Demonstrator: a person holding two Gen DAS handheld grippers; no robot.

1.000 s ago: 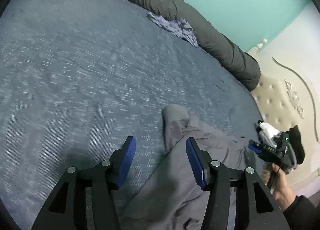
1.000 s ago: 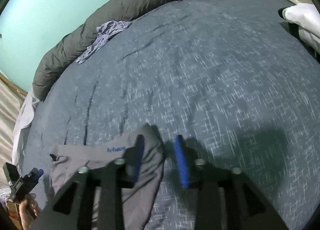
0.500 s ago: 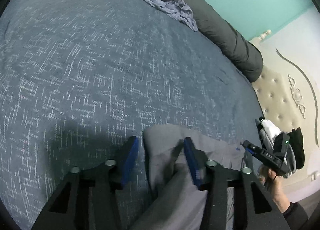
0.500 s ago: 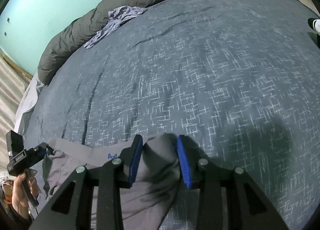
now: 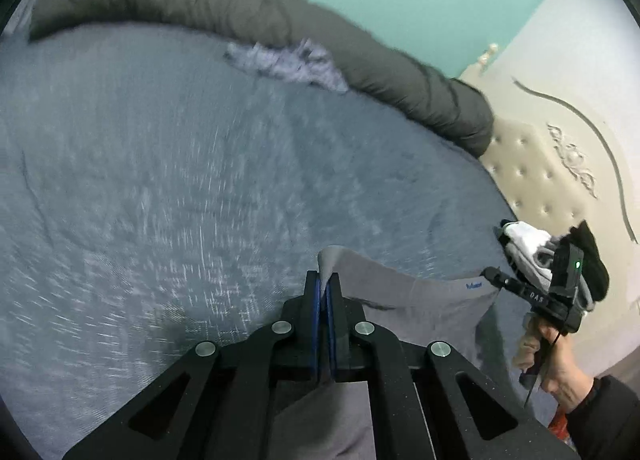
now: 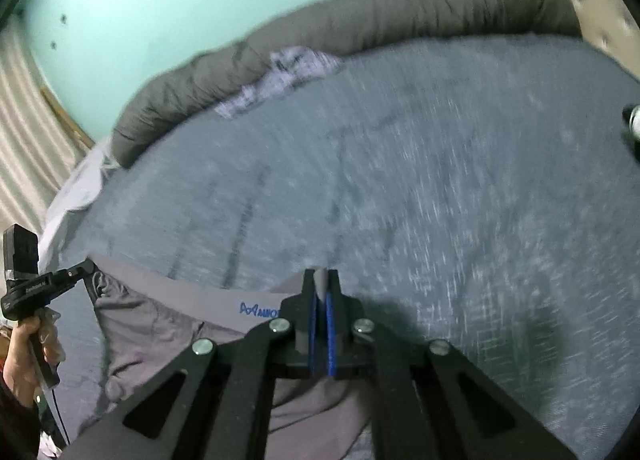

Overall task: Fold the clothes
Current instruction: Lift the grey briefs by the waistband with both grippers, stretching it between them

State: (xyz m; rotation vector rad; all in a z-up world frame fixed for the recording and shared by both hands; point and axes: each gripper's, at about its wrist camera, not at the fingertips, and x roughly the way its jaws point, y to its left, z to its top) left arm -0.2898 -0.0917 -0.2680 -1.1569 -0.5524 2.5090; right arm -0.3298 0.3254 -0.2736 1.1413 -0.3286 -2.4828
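Note:
A grey garment [image 5: 412, 300] with a blue logo on its waistband hangs stretched between my two grippers, lifted off the blue-grey bed cover [image 5: 140, 180]. My left gripper [image 5: 323, 280] is shut on one waistband corner, with fabric pinched between the blue pads. In the right wrist view, my right gripper [image 6: 321, 280] is shut on the other corner of the garment [image 6: 168, 312]. Each view shows the other gripper at its edge: the right gripper [image 5: 496, 274] held by a hand, and the left gripper [image 6: 86, 266].
A rolled dark grey duvet [image 5: 280, 20] runs along the far side of the bed, with a crumpled lavender garment [image 5: 288, 64] against it. A tufted headboard [image 5: 532, 180] stands at the right. White and black clothes [image 5: 528, 244] lie near it.
Both grippers closed on the garment's waistband corners and rose, pulling the fabric up and taut between them. Earlier the jaws stood apart around the cloth.

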